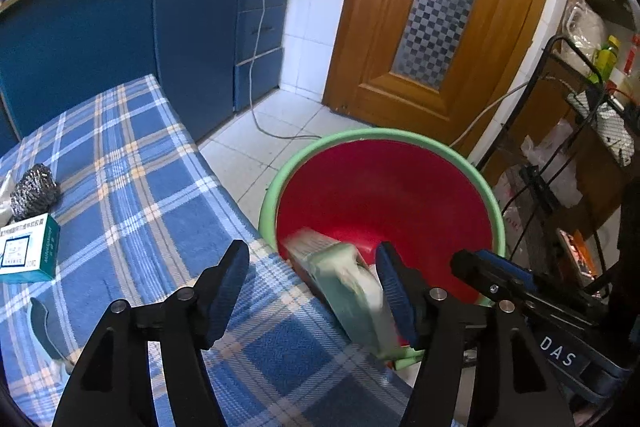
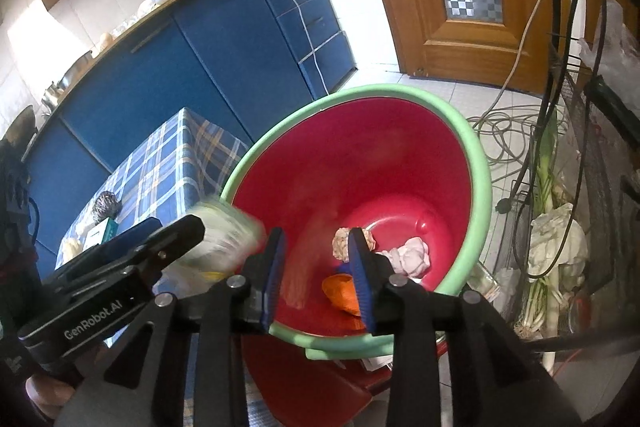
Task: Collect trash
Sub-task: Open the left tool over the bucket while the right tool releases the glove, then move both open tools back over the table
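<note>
Red inside and green-rimmed, the bucket (image 2: 400,163) gapes below both grippers, left gripper (image 1: 316,291) spread with the blurred pale green box (image 1: 344,287) loose at its right pad, right gripper (image 2: 316,279) parted and empty, so keep both jaws wide above the rim.

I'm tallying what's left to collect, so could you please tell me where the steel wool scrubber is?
The steel wool scrubber sits on the plaid tablecloth at the far left of the left wrist view, just behind the small teal-and-white box.

Blurred pale green box (image 1: 344,287) between spread fingers (image 1: 228,279), against right finger, red bin (image 1: 384,187) beyond.
</note>
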